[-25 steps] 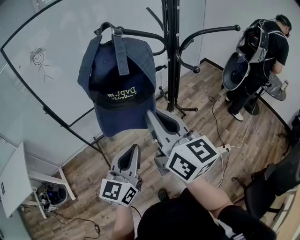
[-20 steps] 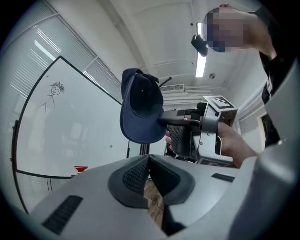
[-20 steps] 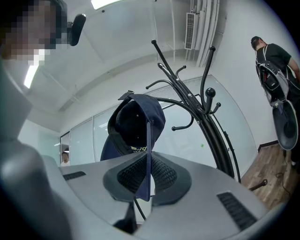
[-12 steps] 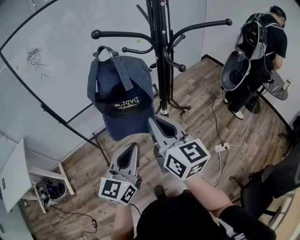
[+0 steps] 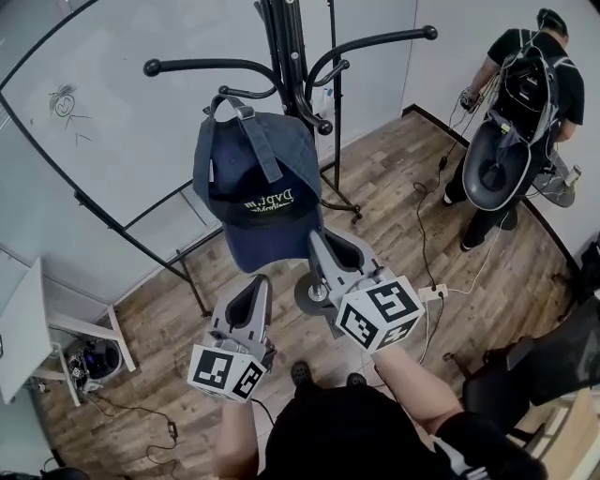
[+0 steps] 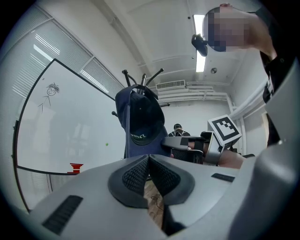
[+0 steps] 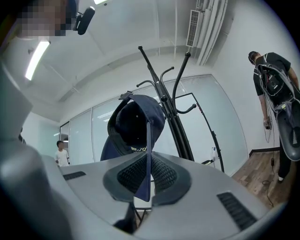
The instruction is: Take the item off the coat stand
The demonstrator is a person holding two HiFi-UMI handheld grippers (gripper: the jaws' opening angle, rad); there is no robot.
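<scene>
Grey left tongs (image 5: 261, 281), right tongs (image 5: 319, 246); marker cubes (image 5: 380, 314); black sleeve (image 5: 473, 439)

Floor (image 5: 394, 178): brown wood planks, under where I stood.
Whiteboard (image 5: 122, 141): large, black-framed, on a black stand to my left. A stick figure (image 5: 64, 101) was drawn near its upper corner.
Small white table (image 5: 28, 342): beside the board's foot, with a tangle of cables by its legs.
Wall (image 5: 469, 28): plain pale, with dark skirting.
Person (image 5: 525, 94): in black, wearing a backpack, standing by that wall.
Black chair (image 5: 548, 361): at my right.
Power strip (image 5: 434, 292): white, on the planks.
Ceiling strip light (image 6: 200, 29): lit.
</scene>
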